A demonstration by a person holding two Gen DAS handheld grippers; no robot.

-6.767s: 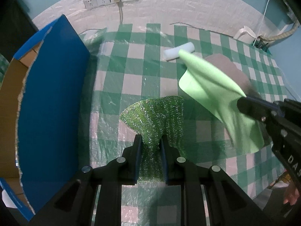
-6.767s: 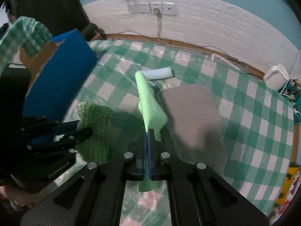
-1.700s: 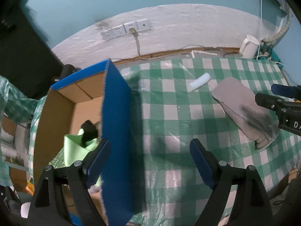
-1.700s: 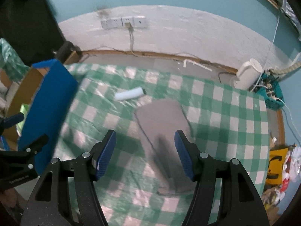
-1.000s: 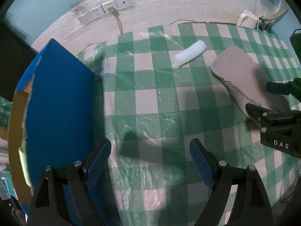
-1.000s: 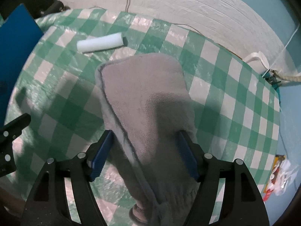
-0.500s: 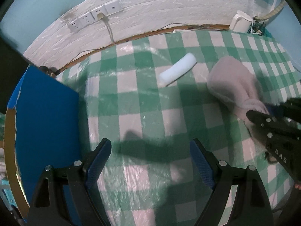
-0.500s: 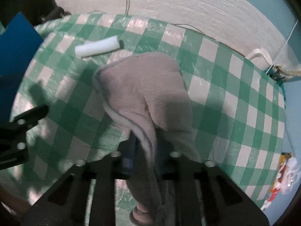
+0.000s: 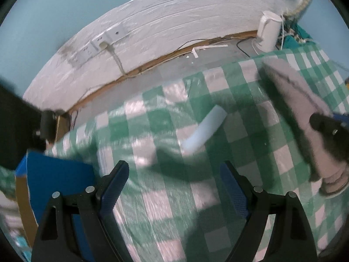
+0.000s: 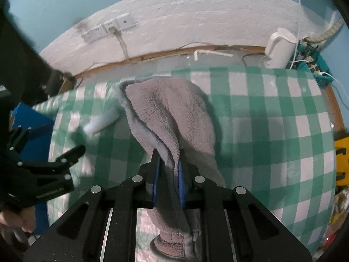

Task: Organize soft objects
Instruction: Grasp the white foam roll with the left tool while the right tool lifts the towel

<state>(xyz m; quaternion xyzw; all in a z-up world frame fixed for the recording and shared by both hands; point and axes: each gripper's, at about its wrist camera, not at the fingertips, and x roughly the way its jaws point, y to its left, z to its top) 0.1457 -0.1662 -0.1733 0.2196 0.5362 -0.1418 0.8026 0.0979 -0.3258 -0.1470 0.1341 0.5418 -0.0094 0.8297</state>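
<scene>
Blue cardboard box (image 9: 59,181) at table's left edge, contents hidden, right gripper (image 10: 168,166) clamped on grey fleece cloth (image 10: 174,113), left gripper (image 9: 174,174) wide open, empty, white roll (image 9: 205,131) just beyond it.

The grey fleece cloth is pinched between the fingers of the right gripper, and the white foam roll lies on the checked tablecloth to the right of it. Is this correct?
Not fully. The right wrist view shows the right gripper shut on the grey fleece cloth, its jaws having just closed, but the white foam roll lies on the green-and-white checked tablecloth to the left of the cloth, not the right.
</scene>
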